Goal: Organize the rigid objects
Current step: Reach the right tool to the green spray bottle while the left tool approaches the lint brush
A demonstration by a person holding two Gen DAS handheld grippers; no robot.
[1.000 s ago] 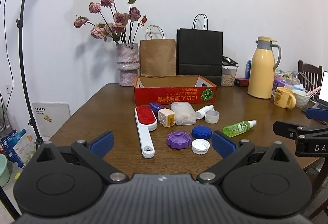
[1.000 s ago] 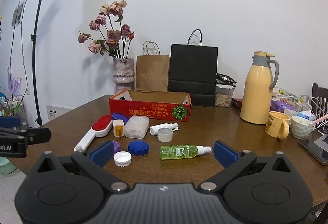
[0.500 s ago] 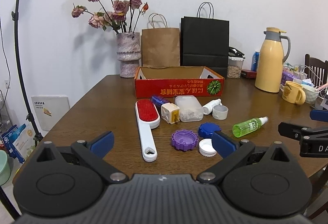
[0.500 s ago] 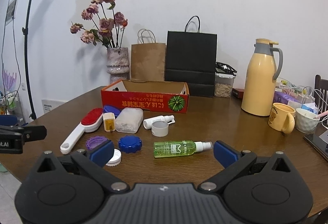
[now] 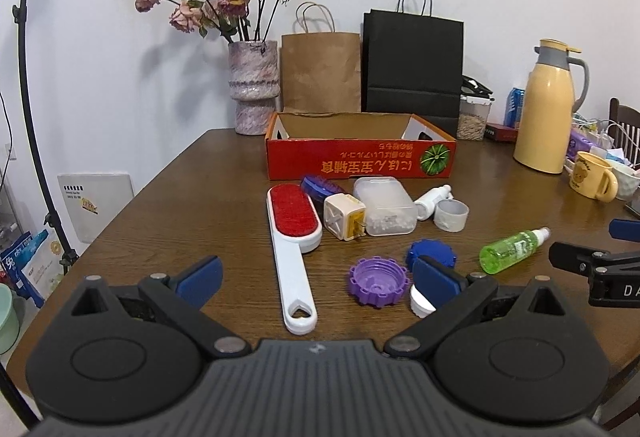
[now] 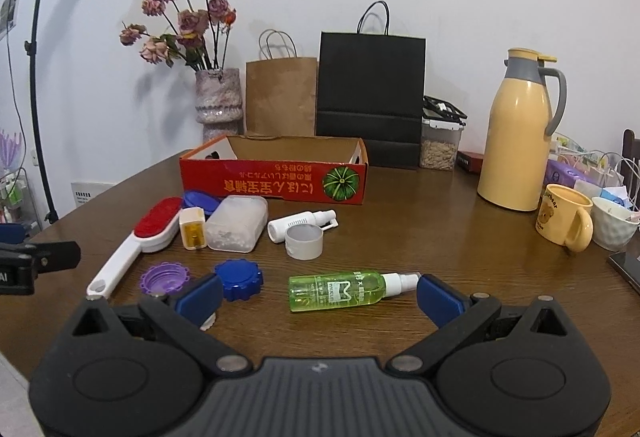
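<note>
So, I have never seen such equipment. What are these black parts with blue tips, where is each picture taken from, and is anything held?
A person holds two hand grippers; a camera on each looks along its fingers. The left gripper faces a lint brush and a purple cap. The right gripper faces a green spray bottle. Both are open and hold nothing. A blue cap, a clear container and a red cardboard box also lie on the wooden table.
</note>
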